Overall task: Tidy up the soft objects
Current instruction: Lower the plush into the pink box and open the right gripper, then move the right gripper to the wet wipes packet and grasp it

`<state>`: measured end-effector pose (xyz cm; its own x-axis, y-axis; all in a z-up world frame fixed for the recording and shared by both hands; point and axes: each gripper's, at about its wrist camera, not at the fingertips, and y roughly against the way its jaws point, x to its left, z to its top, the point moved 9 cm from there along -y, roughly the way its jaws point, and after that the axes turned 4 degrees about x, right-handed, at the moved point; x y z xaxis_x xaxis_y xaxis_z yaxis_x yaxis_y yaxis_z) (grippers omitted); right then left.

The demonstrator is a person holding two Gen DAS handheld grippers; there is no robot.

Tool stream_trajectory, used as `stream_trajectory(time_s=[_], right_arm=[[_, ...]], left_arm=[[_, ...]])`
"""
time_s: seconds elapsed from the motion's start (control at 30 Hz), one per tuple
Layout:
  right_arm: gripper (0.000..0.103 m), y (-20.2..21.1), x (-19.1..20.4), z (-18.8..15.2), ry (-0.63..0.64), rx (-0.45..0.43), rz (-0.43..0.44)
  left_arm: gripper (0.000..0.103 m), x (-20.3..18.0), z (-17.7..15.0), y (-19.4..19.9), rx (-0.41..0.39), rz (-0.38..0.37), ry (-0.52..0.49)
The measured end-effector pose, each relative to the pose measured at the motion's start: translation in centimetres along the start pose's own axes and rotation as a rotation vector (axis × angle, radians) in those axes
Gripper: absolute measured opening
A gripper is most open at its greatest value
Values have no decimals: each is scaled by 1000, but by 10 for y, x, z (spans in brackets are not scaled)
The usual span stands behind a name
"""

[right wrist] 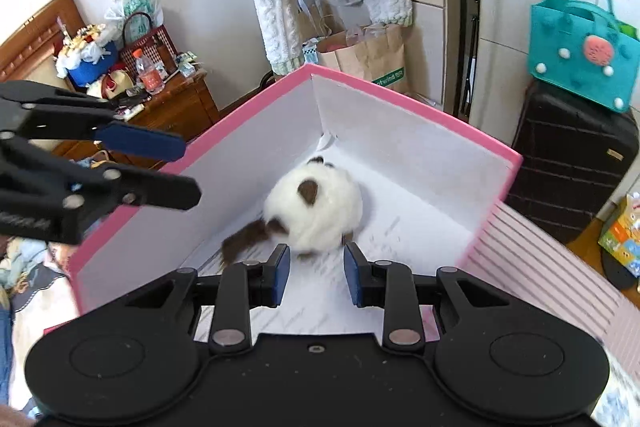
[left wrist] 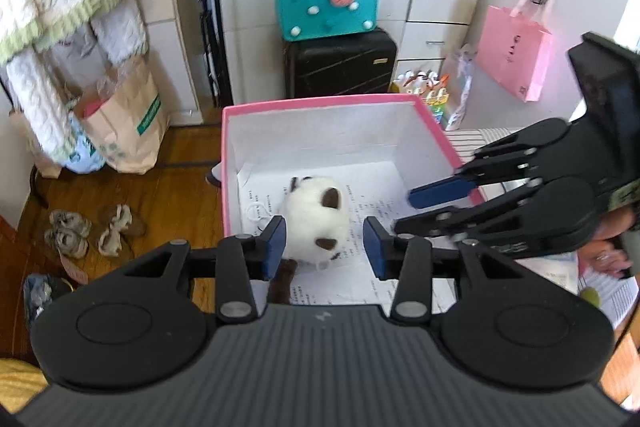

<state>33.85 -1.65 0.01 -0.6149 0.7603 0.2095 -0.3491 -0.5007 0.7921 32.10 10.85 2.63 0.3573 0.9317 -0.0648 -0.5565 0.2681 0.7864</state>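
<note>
A white plush cat (left wrist: 316,223) with brown ears and tail lies on printed paper inside a pink box (left wrist: 320,103) with white walls. My left gripper (left wrist: 326,247) hovers over the box's near edge, blue pads apart, nothing pinched between them. My right gripper (left wrist: 404,211) reaches in from the right over the rim, its fingers slightly apart. In the right wrist view the plush cat (right wrist: 316,207) lies near the box's (right wrist: 420,111) far corner. There the right gripper (right wrist: 316,275) stands open just short of it, and the left gripper (right wrist: 190,171) hangs at the left, holding nothing.
A teal felt bag (left wrist: 326,3) sits on a black suitcase (left wrist: 340,63) behind the box. A pink paper bag (left wrist: 514,53) hangs at right. A brown paper bag (left wrist: 124,123) and slippers (left wrist: 92,231) are on the wood floor at left. A cluttered nightstand (right wrist: 168,103) stands left.
</note>
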Motion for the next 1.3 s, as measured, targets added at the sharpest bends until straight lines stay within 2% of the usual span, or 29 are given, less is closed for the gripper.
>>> stream_trajectory(time_s=[0.33, 0.63, 1.0, 1.17, 1.3], right_arm=[[35, 104, 9, -31, -11, -84, -62], [38, 157, 17, -76, 15, -119, -165], [44, 180, -6, -145, -95, -119, -211], [46, 185, -17, -173, -124, -126, -224], [51, 184, -25, -189, -100, -156, -228]], left_arm=[[49, -49, -15, 43, -16, -78, -86], [57, -98, -24, 85, -103, -138, -153], [66, -165, -56, 90, -189, -198, -234], [69, -194, -65, 77, -186, -223, -241], [70, -211, -76, 57, -162, -219, -225]])
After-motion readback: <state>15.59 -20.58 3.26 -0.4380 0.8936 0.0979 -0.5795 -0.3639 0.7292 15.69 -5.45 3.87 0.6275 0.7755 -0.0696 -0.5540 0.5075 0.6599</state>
